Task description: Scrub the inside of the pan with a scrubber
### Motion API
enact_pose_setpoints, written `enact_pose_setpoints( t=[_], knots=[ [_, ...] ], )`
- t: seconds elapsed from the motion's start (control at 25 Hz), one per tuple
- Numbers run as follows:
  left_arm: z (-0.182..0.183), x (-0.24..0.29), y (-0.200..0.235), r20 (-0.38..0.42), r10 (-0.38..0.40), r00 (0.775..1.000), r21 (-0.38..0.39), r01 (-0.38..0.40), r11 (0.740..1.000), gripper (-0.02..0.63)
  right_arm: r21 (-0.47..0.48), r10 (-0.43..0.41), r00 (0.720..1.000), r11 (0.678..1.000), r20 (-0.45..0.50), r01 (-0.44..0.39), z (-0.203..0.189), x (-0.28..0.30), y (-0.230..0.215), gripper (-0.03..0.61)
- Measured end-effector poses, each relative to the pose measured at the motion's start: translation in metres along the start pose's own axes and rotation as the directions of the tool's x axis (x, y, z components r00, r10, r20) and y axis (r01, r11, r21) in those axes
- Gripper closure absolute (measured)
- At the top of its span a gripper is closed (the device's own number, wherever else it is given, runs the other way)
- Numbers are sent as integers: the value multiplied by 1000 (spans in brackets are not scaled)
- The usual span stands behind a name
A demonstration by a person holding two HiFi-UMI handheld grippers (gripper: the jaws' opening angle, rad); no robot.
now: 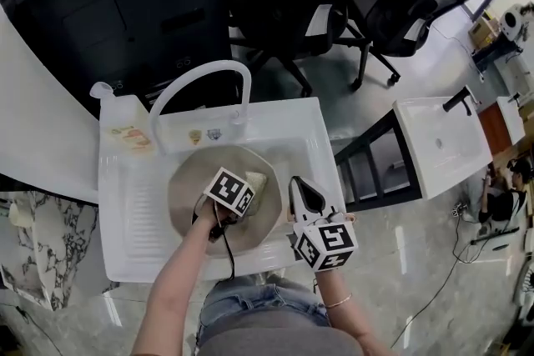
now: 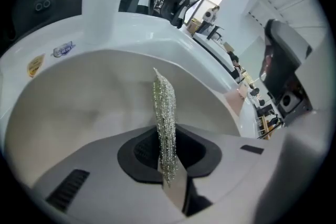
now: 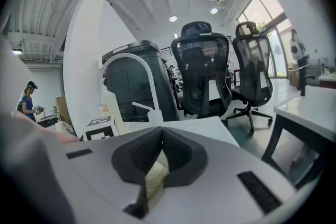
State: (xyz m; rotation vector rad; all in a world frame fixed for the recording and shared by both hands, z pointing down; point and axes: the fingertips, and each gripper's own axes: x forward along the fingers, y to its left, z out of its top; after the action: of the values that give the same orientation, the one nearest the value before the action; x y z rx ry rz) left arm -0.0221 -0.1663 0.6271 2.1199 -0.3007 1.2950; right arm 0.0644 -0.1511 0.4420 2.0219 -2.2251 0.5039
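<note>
Left gripper view: left gripper [image 2: 167, 160] clamped tight on scrubber [image 2: 164, 107], a silvery mesh seen edge-on, over the pan [image 2: 79, 107] floor; head view hides those jaws under the marker cube. Head view places pan in sink [image 1: 133, 213] basin, right gripper [image 1: 305, 194] at its right rim; right gripper view shows those jaws nearly closed on a beige edge, which I read as that rim. Stickers [image 2: 35, 65] on sink ledge: print too small for me to read.

Pale grey left gripper [image 1: 250, 186] and right gripper [image 1: 299, 186], marker cubes [image 1: 325, 243], black cable [image 1: 228, 253], bracelet [image 1: 338, 302], blue jeans [image 1: 250, 300]
</note>
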Motion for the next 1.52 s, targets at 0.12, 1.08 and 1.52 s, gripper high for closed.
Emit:
enact_pose_setpoints(
  t=[0.12,1.08,1.52],
  knots=[
    [-4,2,18,-7,62,998,-23,-62,998,548,1,-4,1000,1000,-5,4,0,3,1,568],
    [-30,-58,126,-29,525,851,-119,-525,843,548,-9,44,999,999,-18,-44,-1,9,7,568],
    [-34,-96,133,-10,705,709,-111,-701,704,548,-19,68,998,997,-5,-68,3,-10,1,568]
  ],
)
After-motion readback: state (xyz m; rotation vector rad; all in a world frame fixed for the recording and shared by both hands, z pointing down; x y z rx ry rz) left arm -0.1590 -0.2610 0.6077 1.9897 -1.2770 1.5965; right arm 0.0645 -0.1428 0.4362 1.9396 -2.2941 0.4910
